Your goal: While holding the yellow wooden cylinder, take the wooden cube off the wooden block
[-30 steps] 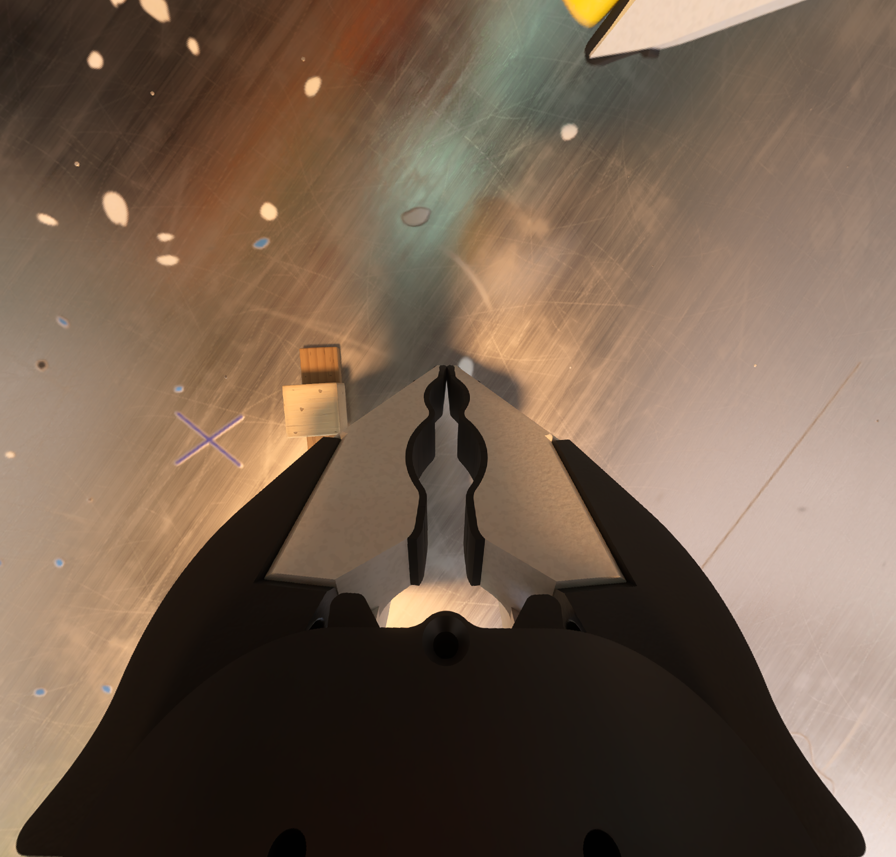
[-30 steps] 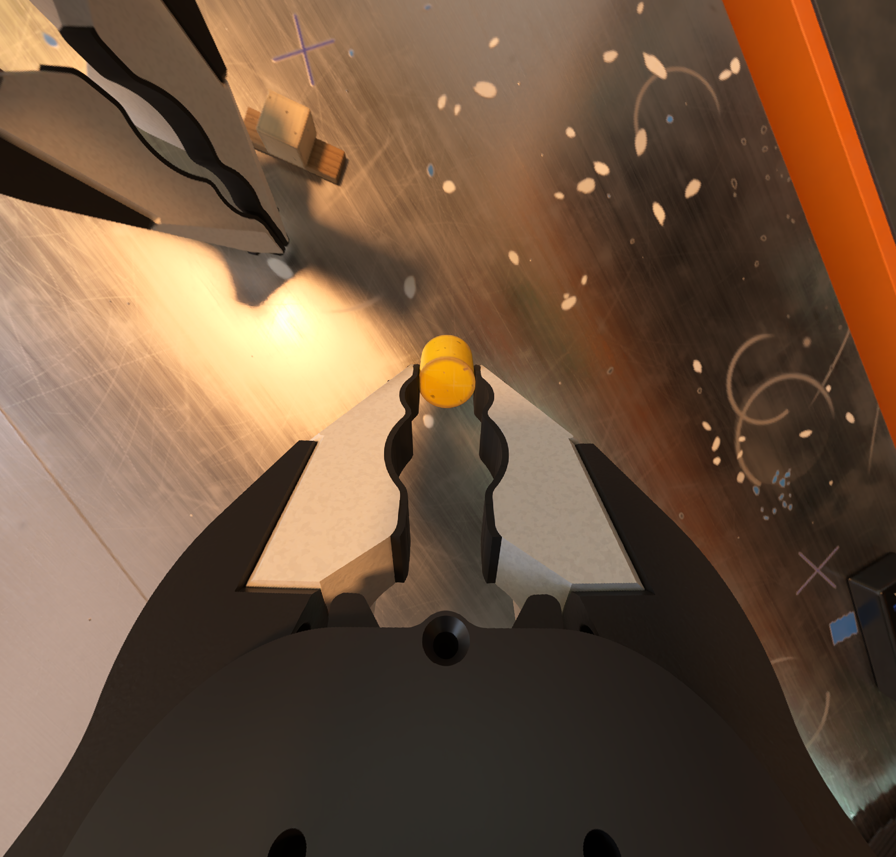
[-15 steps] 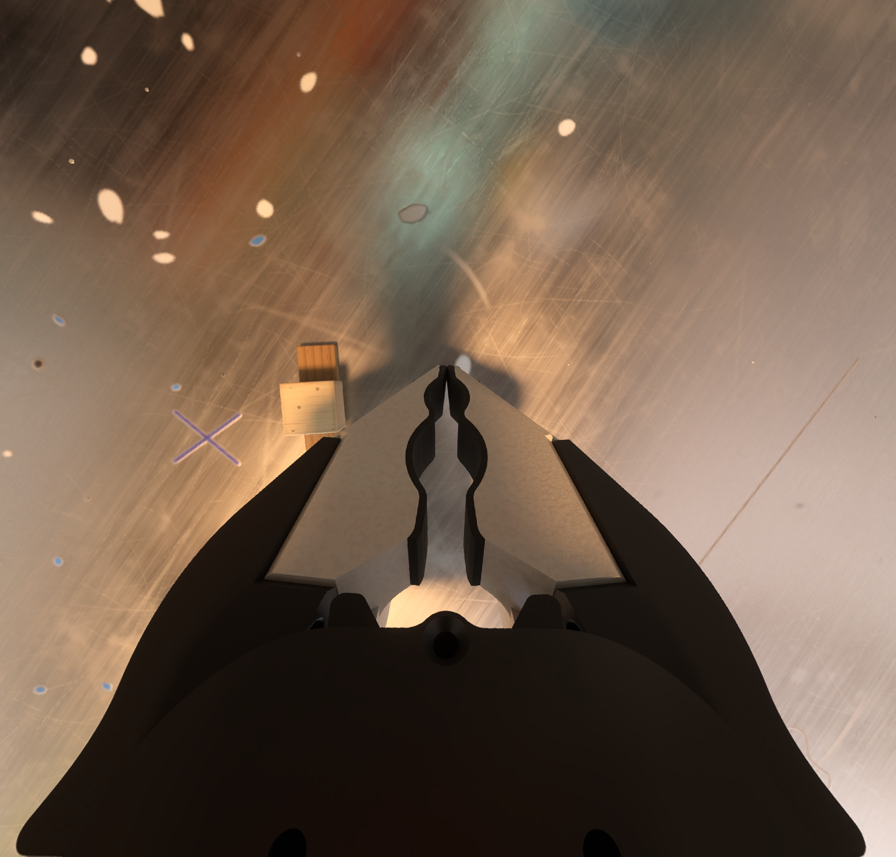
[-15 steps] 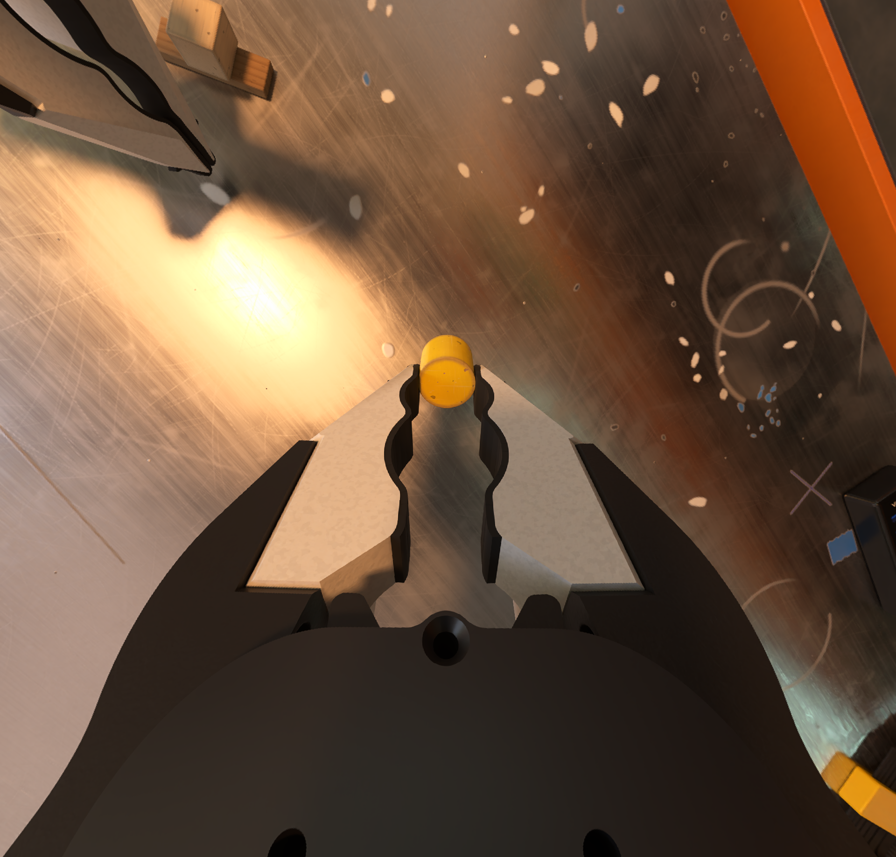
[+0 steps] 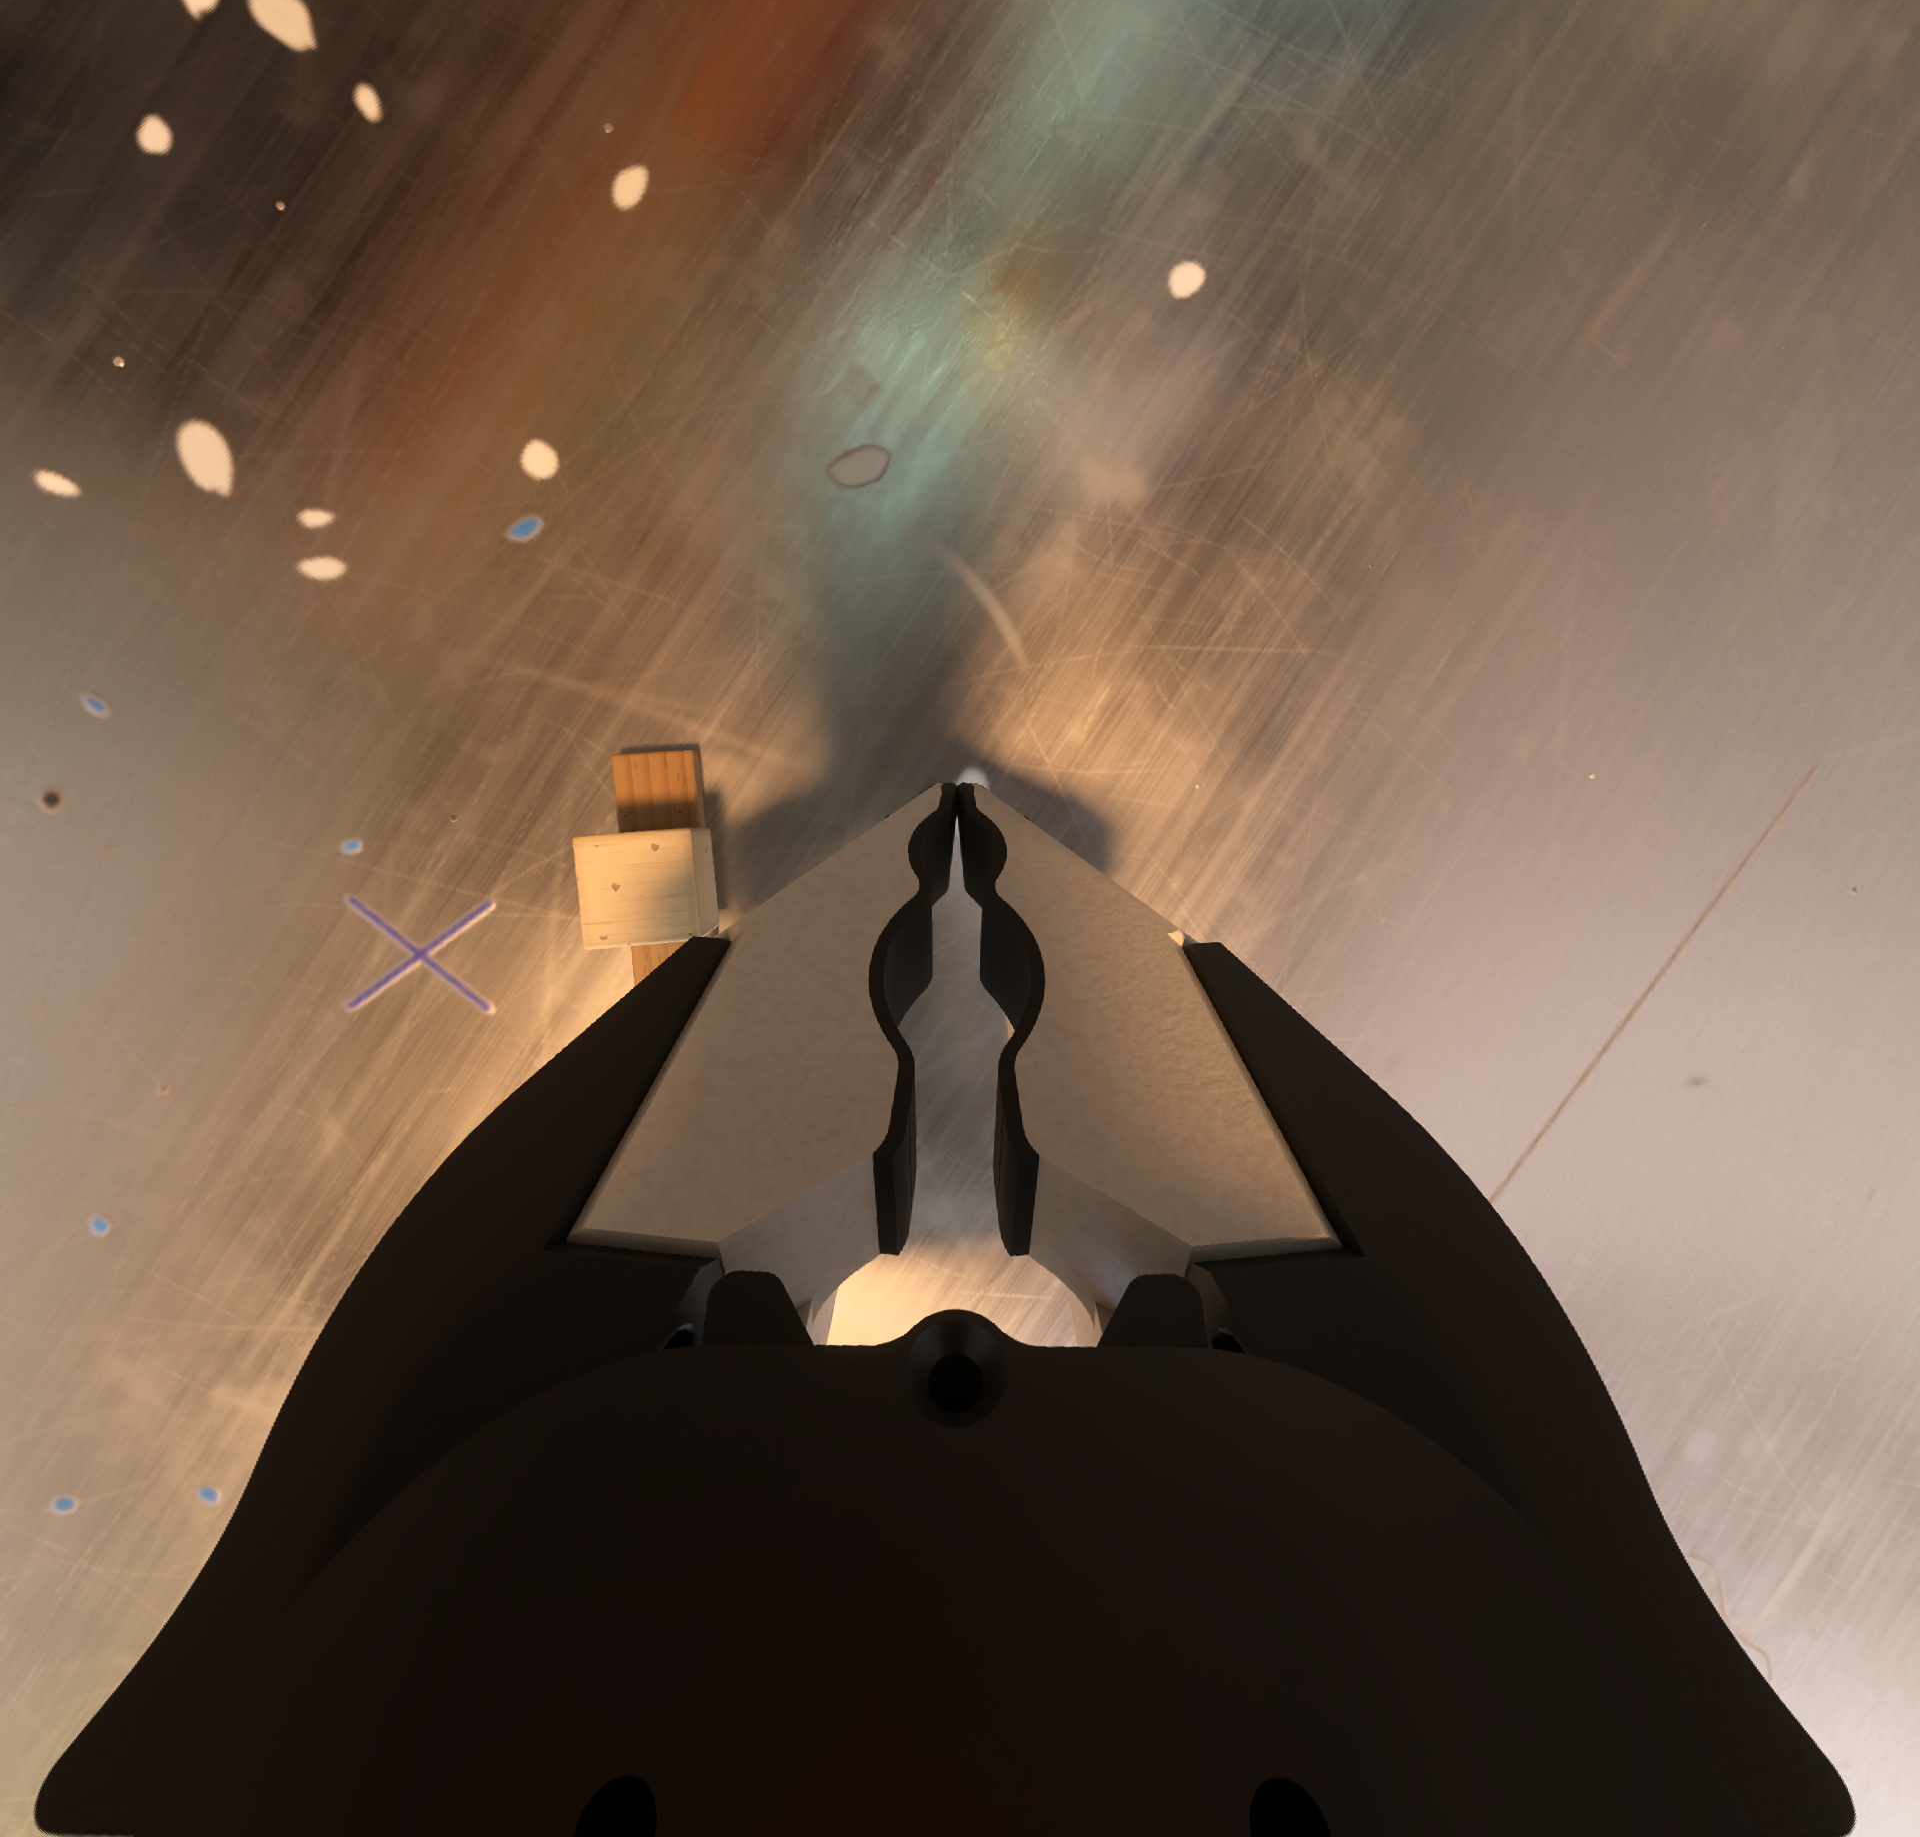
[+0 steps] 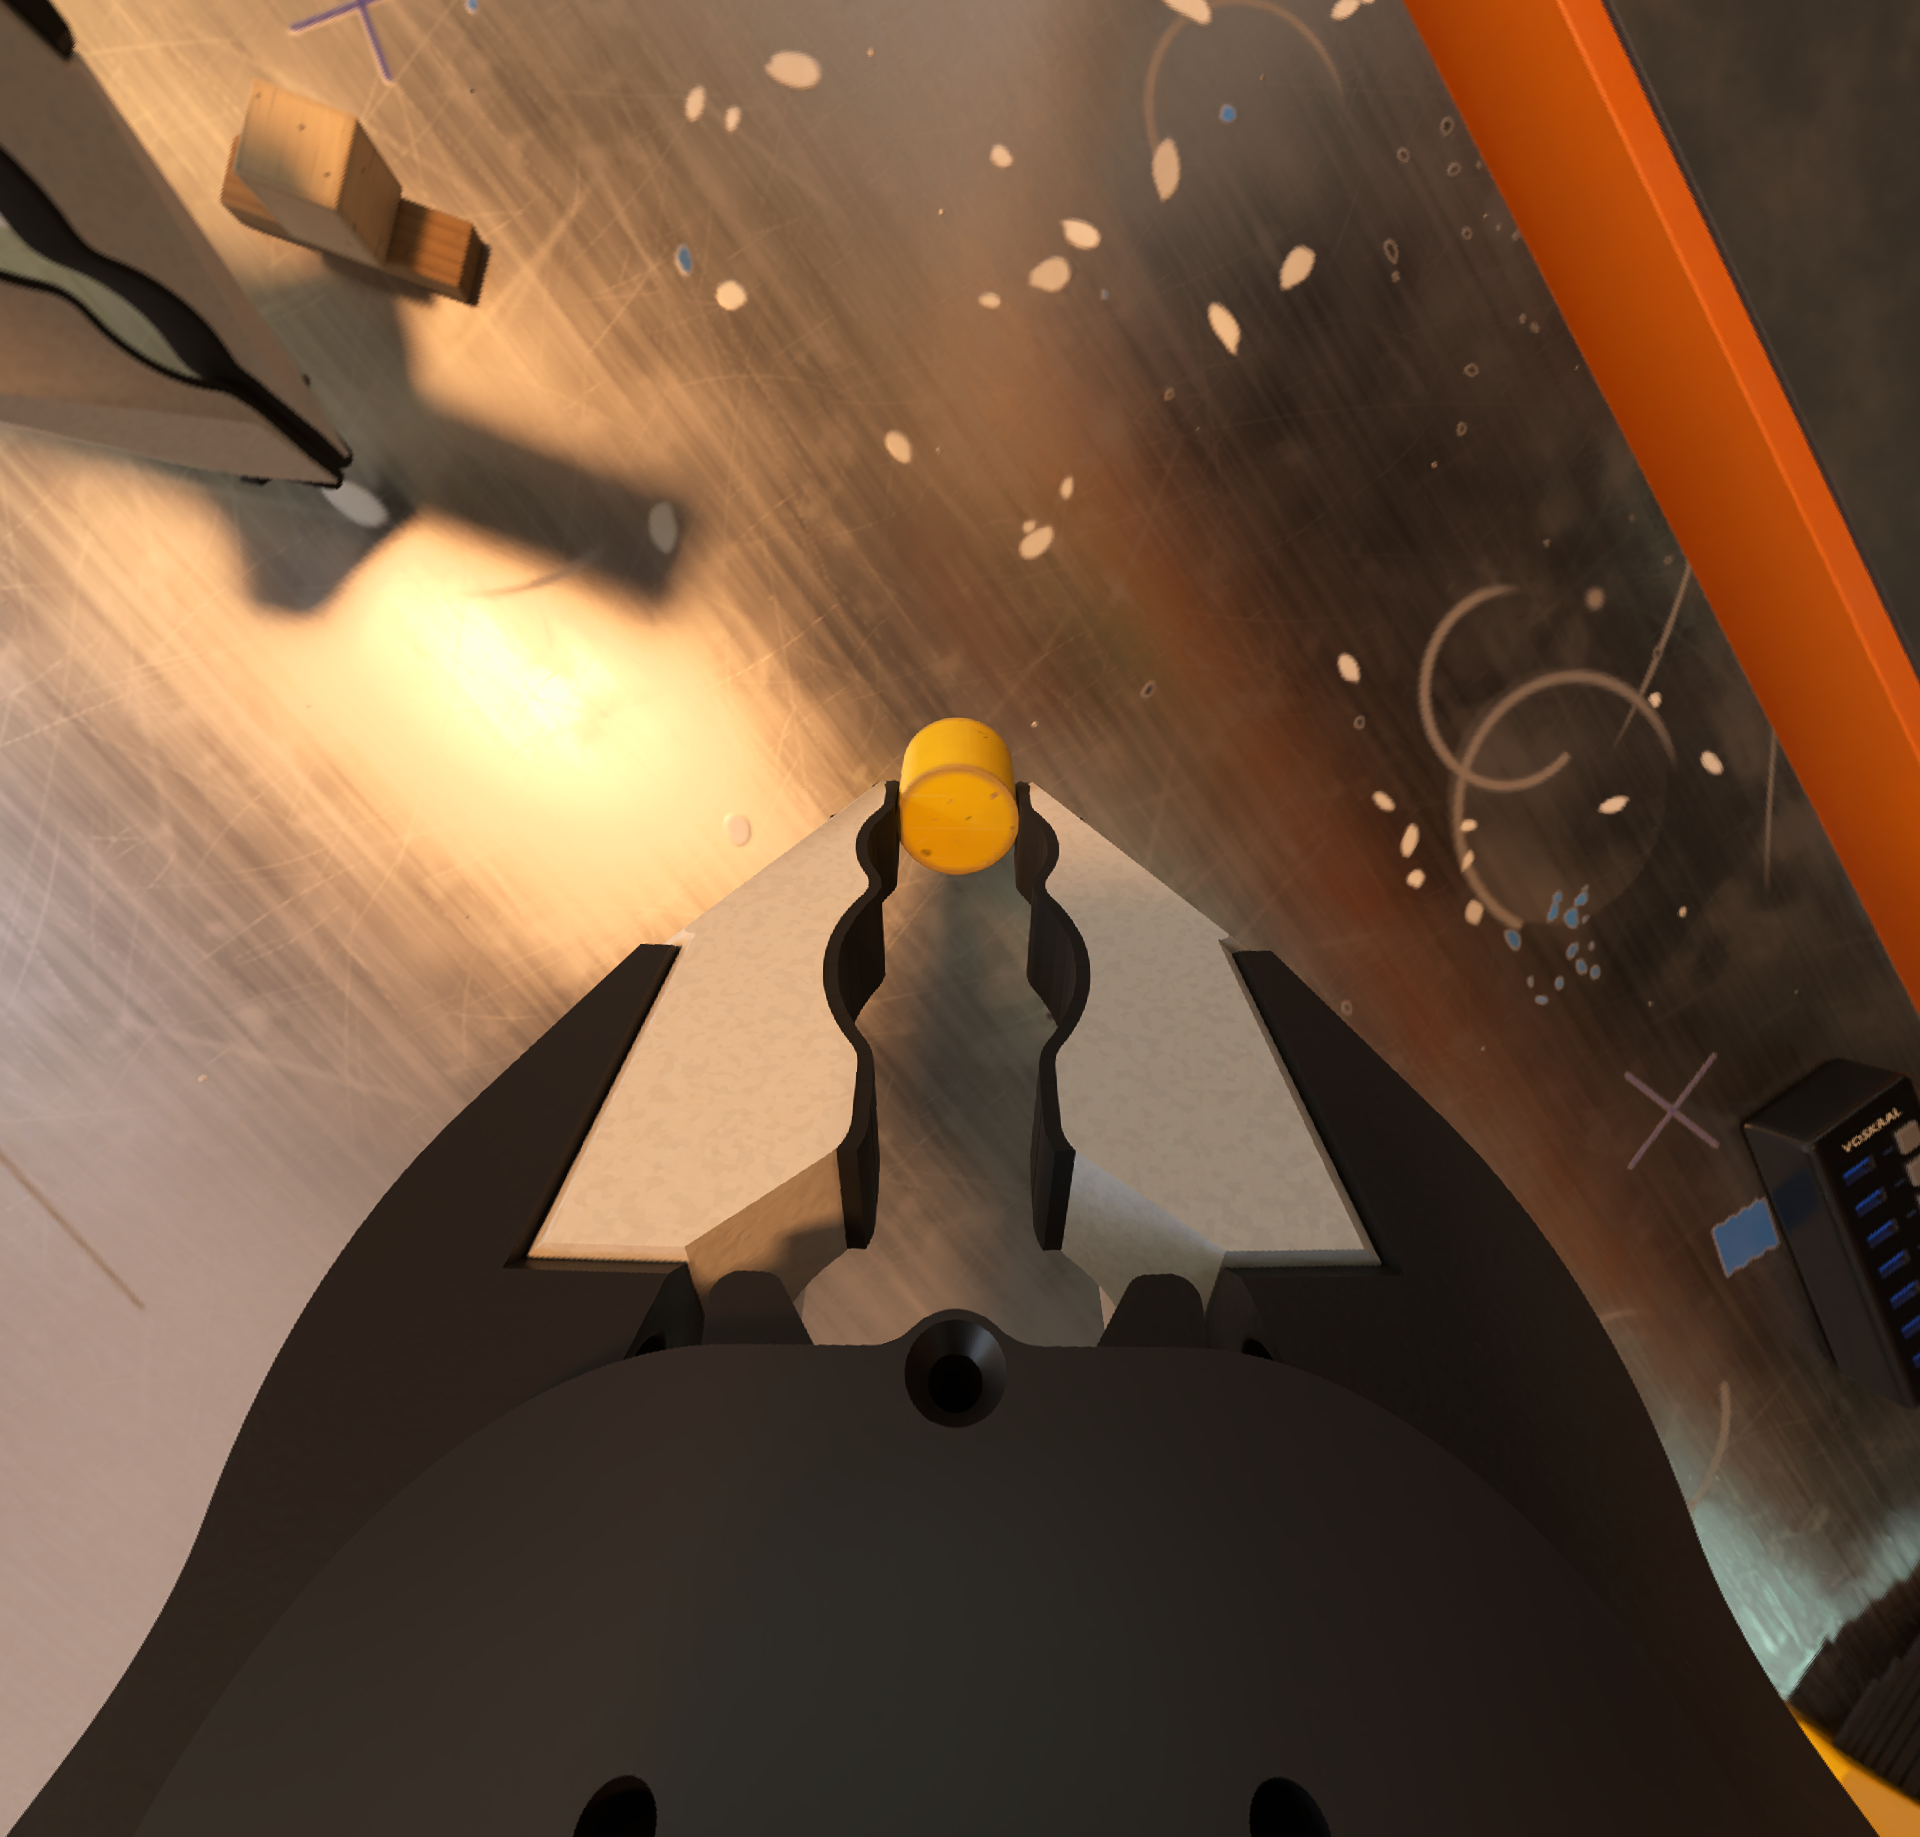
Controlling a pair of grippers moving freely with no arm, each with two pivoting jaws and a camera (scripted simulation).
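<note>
Gripping the yellow wooden cylinder [image 6: 957, 813] at its very tips, the right gripper [image 6: 957, 821] has its jaws apart only by the cylinder's width, one black pad pressed to each side, and the cylinder's flat end faces the camera while it hangs above the scratched metal worktop [image 6: 1039, 416]. The left gripper [image 5: 957, 800] has its jaws closed tip to tip with nothing between them, and its tips sit near the wooden cube [image 5: 646, 887] without touching it. That pale cube rests on the darker wooden block [image 5: 659, 790], which lies flat on the worktop and pokes out from under the cube at both ends; a thin purple cross mark [image 5: 420, 954] is drawn on the surface just beside them. An orange border [image 6: 1642, 260] runs along the worktop's edge in the right wrist view, and close to that edge lies a black box-shaped device [image 6: 1844, 1221] with a row of blue ports, bearing small pale lettering on its top face.
</note>
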